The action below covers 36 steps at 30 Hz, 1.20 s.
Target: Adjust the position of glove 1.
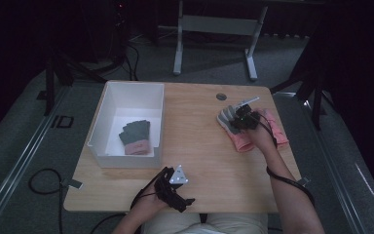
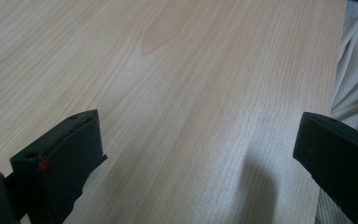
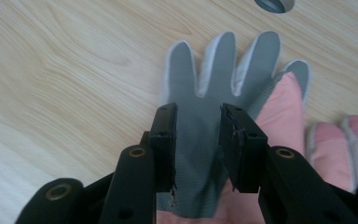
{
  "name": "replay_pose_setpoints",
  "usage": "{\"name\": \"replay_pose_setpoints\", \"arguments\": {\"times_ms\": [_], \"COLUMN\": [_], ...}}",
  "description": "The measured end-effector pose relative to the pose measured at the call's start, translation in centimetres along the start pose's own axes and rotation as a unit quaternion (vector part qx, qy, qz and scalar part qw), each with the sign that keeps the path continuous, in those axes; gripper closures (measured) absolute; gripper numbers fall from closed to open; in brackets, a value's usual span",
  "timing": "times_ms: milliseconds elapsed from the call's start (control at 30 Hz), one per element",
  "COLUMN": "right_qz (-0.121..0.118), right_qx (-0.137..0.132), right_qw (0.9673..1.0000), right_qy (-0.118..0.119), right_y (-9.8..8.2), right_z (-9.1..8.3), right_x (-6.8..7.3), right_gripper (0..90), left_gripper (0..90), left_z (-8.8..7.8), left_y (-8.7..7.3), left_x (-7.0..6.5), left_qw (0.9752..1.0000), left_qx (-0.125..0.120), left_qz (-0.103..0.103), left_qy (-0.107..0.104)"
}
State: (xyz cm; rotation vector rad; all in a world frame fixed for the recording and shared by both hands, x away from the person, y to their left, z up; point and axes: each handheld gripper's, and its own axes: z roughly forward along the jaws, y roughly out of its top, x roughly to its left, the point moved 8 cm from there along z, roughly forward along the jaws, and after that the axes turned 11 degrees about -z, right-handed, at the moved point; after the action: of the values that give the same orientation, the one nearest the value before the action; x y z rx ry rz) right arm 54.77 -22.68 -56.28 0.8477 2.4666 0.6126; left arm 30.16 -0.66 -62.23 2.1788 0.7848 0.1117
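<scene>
The right gripper (image 1: pixel 244 118) sits over a glove (image 3: pixel 223 88) at the far right of the worktop (image 1: pixel 199 146), near a small round port (image 1: pixel 221 96) in the wood. In the right gripper view the glove lies palm up, grey palm and fingers with white edging. The jaws stand either side of the palm, narrowly apart, with the grey fabric between them. Whether the pads actually press the cloth cannot be told; the lower ends of the jaws and the glove's cuff are cut off at the bottom edge. Just beside and partly under the grey glove lies pink fabric, and a second pink glove (image 3: pixel 340 144) shows at the right edge, mostly hidden behind the gripper's body. From the high view the pile is dim and the gripper and hand cover its middle, so how the gloves overlap is hard to make out.

The left gripper (image 1: pixel 175 187) is at the near edge of the worktop, well apart from the gloves. In its own view its jaws are wide apart over bare wood, nothing between them.

A white box (image 1: pixel 126 97) stands at the left of the worktop, holding a folded grey glove with a pink cuff (image 1: pixel 136 137).
</scene>
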Motion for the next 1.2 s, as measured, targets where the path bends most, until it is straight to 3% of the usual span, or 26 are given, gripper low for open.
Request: {"name": "replay_pose_setpoints", "arguments": {"times_ms": [133, 267, 400, 500, 667, 733, 833, 967, 1067, 1133, 1200], "right_qz": [-0.017, -0.023, -0.033, 0.007, 0.028, 0.055, 0.072, 0.098, 0.119, 0.124, 0.143], "right_qx": [0.029, 0.032, 0.042, 0.053, 0.053, 0.039, 0.021, -0.033, -0.075, -0.083, -0.118], "right_qw": [0.9994, 0.9992, 0.9986, 0.9985, 0.9981, 0.9976, 0.9970, 0.9940, 0.9889, 0.9875, 0.9812], "right_qy": [0.000, 0.002, -0.001, 0.011, 0.010, 0.014, 0.022, 0.033, 0.047, 0.052, 0.054], "right_y": [-0.8, -1.4, -1.5, -1.5, -1.4, -1.3, -1.0, 0.1, 1.1, 1.4, 2.2], "right_z": [1.1, 1.9, 2.4, 2.9, 2.6, 1.9, 0.5, -3.0, -5.8, -6.7, -9.3], "right_x": [-0.1, 0.1, 0.3, 0.6, 0.4, 0.1, 0.3, 1.4, 2.6, 3.1, 4.2], "right_gripper": [62.5, 62.7, 67.9, 75.5, 85.6, 87.2, 88.0, 88.6, 88.7, 88.7, 88.9], "left_gripper": [1.2, 1.2, 1.2, 1.2, 1.2, 1.2, 1.2, 1.2, 1.2, 1.2, 1.2], "left_z": [-0.1, -0.2, -0.1, 0.0, 0.1, 0.1, 0.0, 0.0, 0.1, 0.1, 0.1], "left_y": [0.1, 0.0, -0.2, -0.2, -0.3, -0.3, -0.2, -0.2, -0.2, -0.2, 0.0], "left_x": [0.4, 0.4, 0.4, 0.4, 0.7, 0.7, 0.8, 0.8, 0.8, 0.8, 0.8], "left_qw": [0.9998, 0.9997, 0.9996, 0.9996, 0.9995, 0.9995, 0.9995, 0.9993, 0.9992, 0.9992, 0.9993], "left_qx": [-0.009, -0.018, -0.011, -0.009, -0.008, -0.006, -0.011, -0.012, -0.011, -0.011, -0.017], "left_qz": [0.009, 0.009, 0.015, 0.018, 0.019, 0.020, 0.020, 0.025, 0.026, 0.026, 0.026], "left_qy": [0.015, 0.017, 0.020, 0.019, 0.024, 0.026, 0.023, 0.027, 0.029, 0.029, 0.024]}}
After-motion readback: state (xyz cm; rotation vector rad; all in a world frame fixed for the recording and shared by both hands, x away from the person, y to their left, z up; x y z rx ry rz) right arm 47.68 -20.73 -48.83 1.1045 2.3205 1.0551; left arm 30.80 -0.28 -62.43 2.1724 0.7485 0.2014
